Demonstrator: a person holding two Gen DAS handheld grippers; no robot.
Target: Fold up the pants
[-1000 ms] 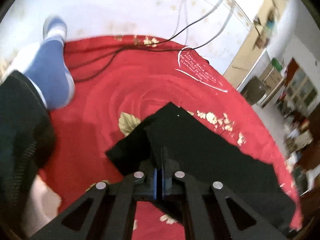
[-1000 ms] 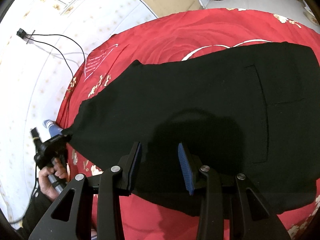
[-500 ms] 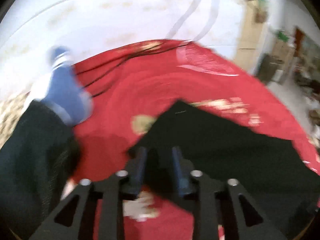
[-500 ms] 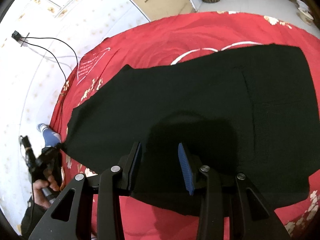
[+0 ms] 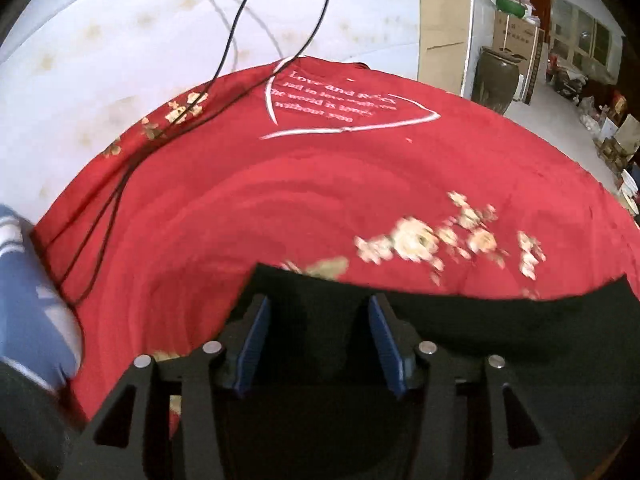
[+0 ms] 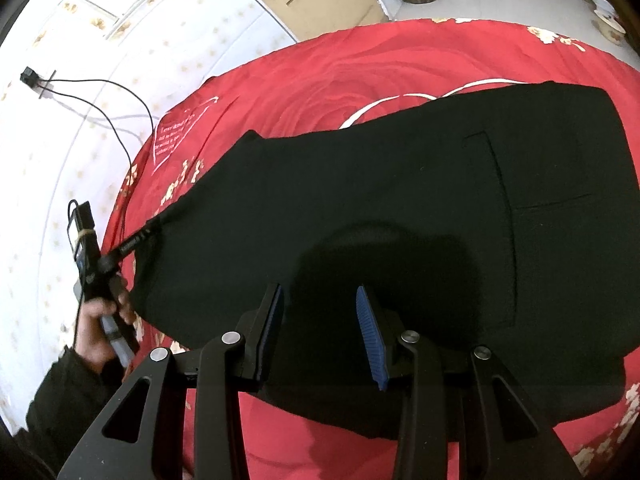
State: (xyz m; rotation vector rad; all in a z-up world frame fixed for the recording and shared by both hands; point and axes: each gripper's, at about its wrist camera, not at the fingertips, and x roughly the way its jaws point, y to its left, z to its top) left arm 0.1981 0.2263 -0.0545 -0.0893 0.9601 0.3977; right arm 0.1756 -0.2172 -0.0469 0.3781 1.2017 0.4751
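My left gripper (image 5: pixel 318 334) has its blue-padded jaws spread wide w/ nothing between them; it sits just above the leg-end corner of the black fabric pants (image 5: pixel 460 320), whose cut edge runs across the lower part of the left wrist view. My right gripper (image 6: pixel 320 330) is likewise wide open and empty, blue pads apart, hovering over the near edge of the pants (image 6: pixel 380 208) approx. mid-length; whether the pads touch the cloth I can't tell. In the right wrist view the pants lie flat, spread across the red rose-print bedspread (image 6: pixel 360 64), waist end w/ a stitched back pocket (image 6: pixel 520 200) to the right, leg end tapering off to the left. The left gripper (image 6: pixel 150 232) shows there too, at the far-left tip of the leg, held in my left hand (image 6: pixel 100 320), dark sleeve below it; from that angle I can't tell its opening. The bedspread (image 5: pixel 280 200) has a white heart outline w/ pale lettering (image 5: pixel 340 104) and cream flower prints (image 5: pixel 440 240). Thin black cables (image 5: pixel 120 200) trail over its left side and up the white gold-flecked wall (image 5: pixel 120 40). A blue and white sock (image 5: pixel 28 300) lies at the left edge. Far right: a dark ceramic jar (image 5: pixel 498 76) and cardboard boxes (image 5: pixel 516 34) on the floor, well apart from the bed.
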